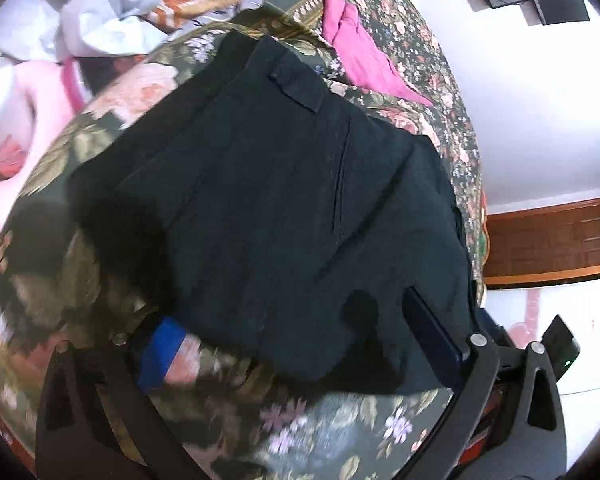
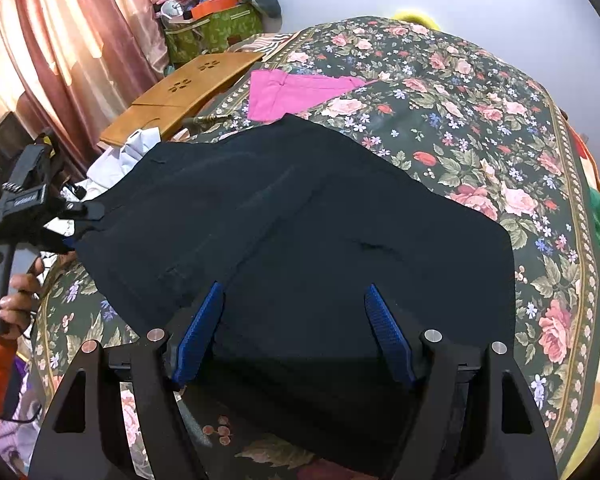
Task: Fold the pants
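Note:
Dark navy pants (image 2: 300,216) lie folded and flat on the floral bedspread (image 2: 460,120); a back pocket flap (image 1: 296,88) shows in the left wrist view. My left gripper (image 1: 296,340) stands wide open over the pants' (image 1: 260,200) near corner. One of its blue pads is beside the cloth edge and the other rests over the cloth. In the right wrist view a hand (image 2: 16,304) holds the left gripper (image 2: 82,220) at the pants' left edge. My right gripper (image 2: 294,320) is open just above the near edge, its blue pads apart with flat cloth beneath them.
A pink garment (image 2: 296,92) lies beyond the pants. White clothes (image 1: 108,16) are piled at the bed's far side beside a wooden lap table (image 2: 188,88). Curtains (image 2: 60,40) and a green box (image 2: 216,28) stand behind. The bed's edge (image 1: 476,220) drops to the floor.

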`<state>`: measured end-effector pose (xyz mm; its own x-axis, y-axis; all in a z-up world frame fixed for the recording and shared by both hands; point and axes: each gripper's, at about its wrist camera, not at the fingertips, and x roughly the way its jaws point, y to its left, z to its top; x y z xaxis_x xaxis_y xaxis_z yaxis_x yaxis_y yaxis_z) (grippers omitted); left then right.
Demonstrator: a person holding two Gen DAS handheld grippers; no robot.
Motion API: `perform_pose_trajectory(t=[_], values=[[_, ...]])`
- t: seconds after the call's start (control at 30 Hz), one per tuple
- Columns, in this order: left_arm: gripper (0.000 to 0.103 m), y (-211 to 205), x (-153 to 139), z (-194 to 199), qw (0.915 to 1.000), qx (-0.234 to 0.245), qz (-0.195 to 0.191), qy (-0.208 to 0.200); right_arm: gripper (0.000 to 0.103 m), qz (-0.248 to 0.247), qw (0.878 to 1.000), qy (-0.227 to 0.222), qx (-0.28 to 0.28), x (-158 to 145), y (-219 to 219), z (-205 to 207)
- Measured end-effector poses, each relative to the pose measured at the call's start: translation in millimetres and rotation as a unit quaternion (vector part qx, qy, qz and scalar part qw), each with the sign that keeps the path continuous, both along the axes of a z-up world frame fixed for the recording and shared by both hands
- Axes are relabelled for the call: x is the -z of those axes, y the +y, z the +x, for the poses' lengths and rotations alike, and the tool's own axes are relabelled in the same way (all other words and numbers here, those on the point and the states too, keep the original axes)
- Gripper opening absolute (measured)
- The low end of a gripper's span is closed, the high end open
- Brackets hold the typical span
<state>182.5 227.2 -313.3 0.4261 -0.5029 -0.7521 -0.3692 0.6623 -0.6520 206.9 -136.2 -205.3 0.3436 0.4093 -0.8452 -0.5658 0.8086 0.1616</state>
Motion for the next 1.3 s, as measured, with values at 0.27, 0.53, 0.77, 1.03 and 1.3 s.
perform_pose_trajectory(t=[0.27,0.53,0.77,1.03,1.3], values=[[0.036,1.4,-3.9,14.9,0.9955,-0.018,0.091,0.021,0.071,0.014,1.000,0.004,0.004,-1.1,-5.1,-0.5],[0.019,-27.0,-78.6,21.1,0.9635,0.000,0.263,-0.049,0.070,0.048,0.997,-0.005,0.053,-17.8,-47.5,-3.7],[0.018,-75.4,-166.5,37.4,0.9263,0.020,0.344,-0.152,0.071,0.043,0.991,-0.012,0.128,-18.6,-113.3,-3.0],[0.016,-161.2,-232.0,69.2,0.9013,0.079,0.350,-0.243,0.070,0.057,0.989,0.043,0.133,11.4,-135.0,0.8],[0.012,-265.7,-243.0,103.1,0.8920,0.178,0.308,-0.279,0.070,0.086,0.986,0.054,0.131,16.0,-142.1,0.1]])
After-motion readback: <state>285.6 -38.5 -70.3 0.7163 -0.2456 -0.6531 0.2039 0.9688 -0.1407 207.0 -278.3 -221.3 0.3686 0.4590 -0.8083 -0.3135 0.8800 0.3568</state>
